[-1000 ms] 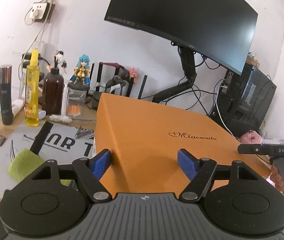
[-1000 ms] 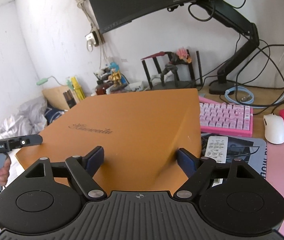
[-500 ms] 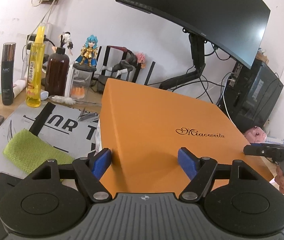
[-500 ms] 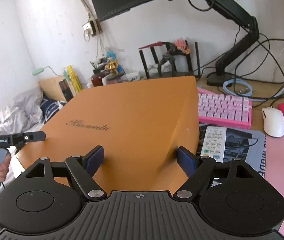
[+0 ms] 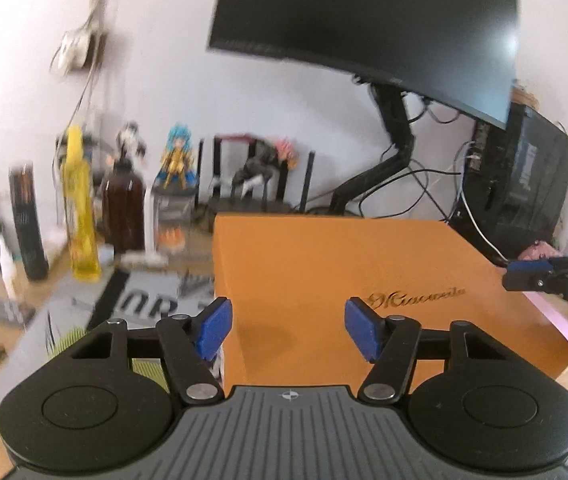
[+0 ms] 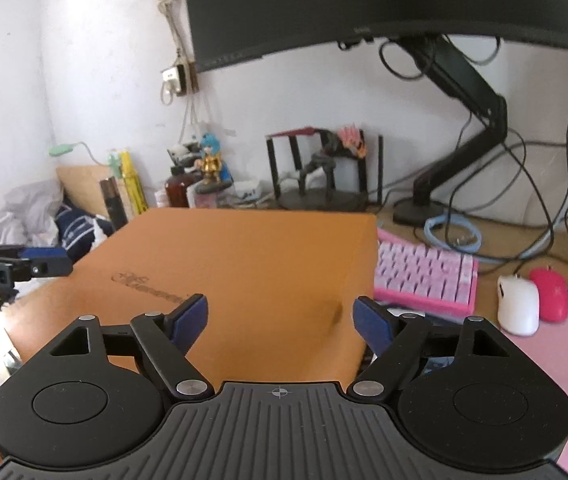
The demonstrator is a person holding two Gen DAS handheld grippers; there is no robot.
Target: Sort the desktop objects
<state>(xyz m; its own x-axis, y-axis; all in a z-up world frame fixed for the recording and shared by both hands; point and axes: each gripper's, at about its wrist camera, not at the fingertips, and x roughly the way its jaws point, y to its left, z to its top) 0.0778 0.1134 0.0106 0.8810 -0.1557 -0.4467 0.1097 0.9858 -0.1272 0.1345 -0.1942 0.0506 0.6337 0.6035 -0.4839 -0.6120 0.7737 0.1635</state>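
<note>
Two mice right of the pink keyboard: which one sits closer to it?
The white mouse. It lies right beside the keyboard; the pink mouse sits on its far side, further right.

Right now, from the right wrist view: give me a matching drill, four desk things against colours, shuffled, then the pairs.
Things:
1. box
2. keyboard
3. monitor
4. left-hand mouse

Colours:
A. white
B. black
C. orange
D. pink

Pairs: 1-C, 2-D, 3-B, 4-A
</note>
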